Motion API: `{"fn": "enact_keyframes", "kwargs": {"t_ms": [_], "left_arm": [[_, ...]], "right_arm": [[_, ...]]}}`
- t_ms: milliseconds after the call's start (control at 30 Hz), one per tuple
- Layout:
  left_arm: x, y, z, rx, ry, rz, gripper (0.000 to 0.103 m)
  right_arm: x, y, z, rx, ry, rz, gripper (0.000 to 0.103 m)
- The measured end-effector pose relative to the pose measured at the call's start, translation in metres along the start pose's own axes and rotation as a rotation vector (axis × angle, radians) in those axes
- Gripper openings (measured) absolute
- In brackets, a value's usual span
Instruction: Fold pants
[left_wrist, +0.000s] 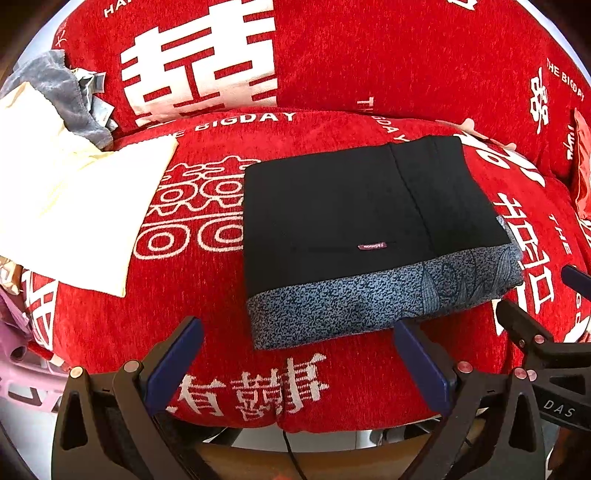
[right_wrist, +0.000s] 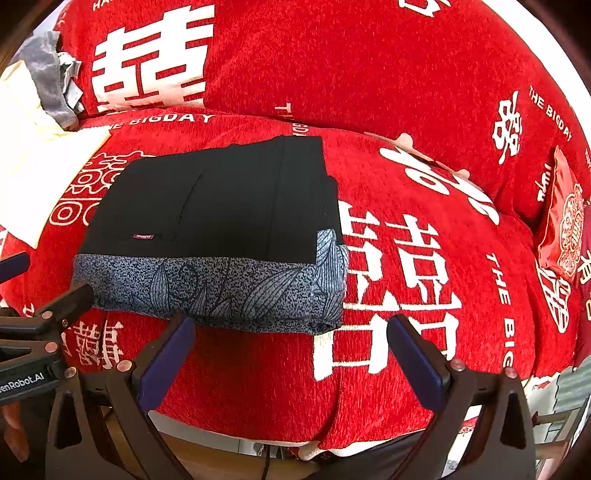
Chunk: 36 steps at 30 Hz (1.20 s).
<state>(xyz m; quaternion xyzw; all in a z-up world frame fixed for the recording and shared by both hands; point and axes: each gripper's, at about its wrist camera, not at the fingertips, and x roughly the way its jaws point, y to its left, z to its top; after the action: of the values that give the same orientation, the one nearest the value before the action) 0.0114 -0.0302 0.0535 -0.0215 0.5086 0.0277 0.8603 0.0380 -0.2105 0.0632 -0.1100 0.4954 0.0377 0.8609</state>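
Observation:
The black pants lie folded into a flat rectangle on the red sofa seat, with a blue-grey patterned band along the near edge. They also show in the right wrist view. My left gripper is open and empty, just in front of the pants' near left corner. My right gripper is open and empty, just in front of the near right corner. Each gripper shows at the edge of the other's view: the right gripper and the left gripper.
A cream cloth and a grey cloth lie on the seat at the left. A red printed cushion or packet leans at the right. The red backrest rises behind. The seat's front edge is just under the grippers.

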Motion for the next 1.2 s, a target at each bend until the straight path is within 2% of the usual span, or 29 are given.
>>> {"fn": "enact_keyframes", "kwargs": {"t_ms": [367, 1000, 1200], "left_arm": [[0.007, 0.003, -0.002, 0.003, 0.028, 0.051, 0.103], [0.016, 0.008, -0.006, -0.01, 0.068, -0.017, 0.103], [0.015, 0.007, -0.004, 0.024, 0.057, 0.026, 0.103]], "right_arm": [[0.004, 0.007, -0.002, -0.02, 0.014, 0.022, 0.103], [0.008, 0.013, -0.003, -0.046, 0.032, 0.002, 0.103], [0.008, 0.014, -0.004, -0.052, 0.033, 0.0, 0.103]]}}
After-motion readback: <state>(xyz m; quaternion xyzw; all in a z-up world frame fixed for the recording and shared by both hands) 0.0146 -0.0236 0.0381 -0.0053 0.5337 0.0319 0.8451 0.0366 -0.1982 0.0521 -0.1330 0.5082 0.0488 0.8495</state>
